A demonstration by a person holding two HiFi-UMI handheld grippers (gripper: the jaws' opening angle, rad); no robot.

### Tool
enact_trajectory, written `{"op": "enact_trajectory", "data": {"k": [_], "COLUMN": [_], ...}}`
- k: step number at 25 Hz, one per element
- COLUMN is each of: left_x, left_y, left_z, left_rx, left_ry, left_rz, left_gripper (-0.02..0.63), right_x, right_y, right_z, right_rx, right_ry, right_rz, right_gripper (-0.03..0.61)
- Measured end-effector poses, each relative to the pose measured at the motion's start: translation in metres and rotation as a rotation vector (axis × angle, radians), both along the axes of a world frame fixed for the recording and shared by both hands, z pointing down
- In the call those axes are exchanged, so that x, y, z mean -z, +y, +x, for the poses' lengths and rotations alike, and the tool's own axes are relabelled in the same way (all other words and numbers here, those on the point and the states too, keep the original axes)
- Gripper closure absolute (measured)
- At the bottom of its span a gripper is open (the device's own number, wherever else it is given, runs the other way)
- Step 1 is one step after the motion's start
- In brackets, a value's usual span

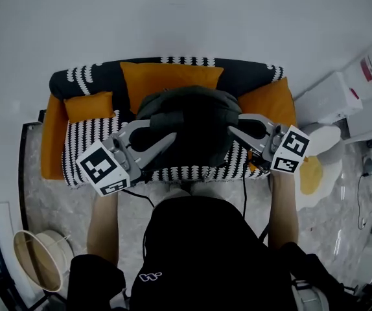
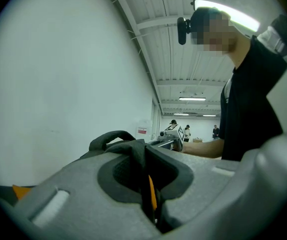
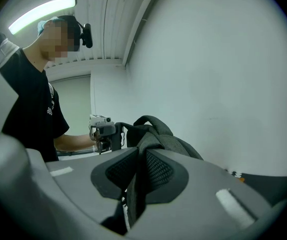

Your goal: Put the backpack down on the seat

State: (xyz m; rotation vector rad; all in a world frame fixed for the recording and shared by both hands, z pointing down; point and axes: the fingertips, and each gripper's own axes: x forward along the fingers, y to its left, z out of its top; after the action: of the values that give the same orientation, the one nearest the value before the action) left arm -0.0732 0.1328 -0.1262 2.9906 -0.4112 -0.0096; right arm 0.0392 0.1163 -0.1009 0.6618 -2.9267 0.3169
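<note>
Plainly, the left gripper (image 1: 168,137) is clamped on a fold of the backpack's dark cloth. In the left gripper view, that gripper (image 2: 144,170) has its jaws nearly together, with the fabric pinched between the pads. The right gripper (image 1: 233,130) is in the same state. In the right gripper view, its (image 3: 136,176) jaws are pressed on a grey strip of the bag that runs up between them. Each gripper takes one side of the backpack (image 1: 192,125), left on the left side and right on the right. Both point roughly level, towards the wall.

The bag hangs between them over the middle of the seat (image 1: 92,135), which has a black-and-white striped cover. Its top handle (image 2: 111,135) loops upward. Whether its underside touches the seat cannot be told from these views.

Just behind the bag a large orange cushion (image 1: 170,76) leans on the dark patterned backrest (image 1: 76,80). A small orange cushion (image 1: 89,105) lies to the left and another (image 1: 270,102) stands to the right.

The person's bare forearms and black top (image 1: 199,251) fill the lower part of the head view. On the floor stand a round pale lampshade (image 1: 40,258) at lower left, white boxes (image 1: 332,96) at right, and a white and yellow mat (image 1: 312,173) beside the sofa.
</note>
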Motion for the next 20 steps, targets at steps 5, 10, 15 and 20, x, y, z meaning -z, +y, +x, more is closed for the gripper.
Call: {"op": "enact_trajectory", "data": {"k": [5,10,15,20], "left_x": [-0.016,-0.038,-0.069,-0.103], "left_y": [0.006,0.007,0.014,0.025], "left_z": [0.003,0.006,0.003,0.002], "left_rx": [0.021,0.056,0.100,0.120], "left_ry": [0.020,0.031,0.046,0.041], "left_rz": [-0.071,-0.160,-0.270,-0.390], "left_gripper": [0.589,0.589,0.589,0.589], "right_x": [-0.021,-0.045,-0.075,-0.107], "right_y": [0.006,0.009,0.014,0.025], "right_z": [0.004,0.006,0.003,0.004], "right_rx": [0.011,0.024,0.024,0.020], "right_ry": [-0.016,-0.014,0.022,0.029], "right_rz": [-0.078,-0.157,-0.230,-0.313], "right_gripper": [0.529,0.529,0.529,0.529]}}
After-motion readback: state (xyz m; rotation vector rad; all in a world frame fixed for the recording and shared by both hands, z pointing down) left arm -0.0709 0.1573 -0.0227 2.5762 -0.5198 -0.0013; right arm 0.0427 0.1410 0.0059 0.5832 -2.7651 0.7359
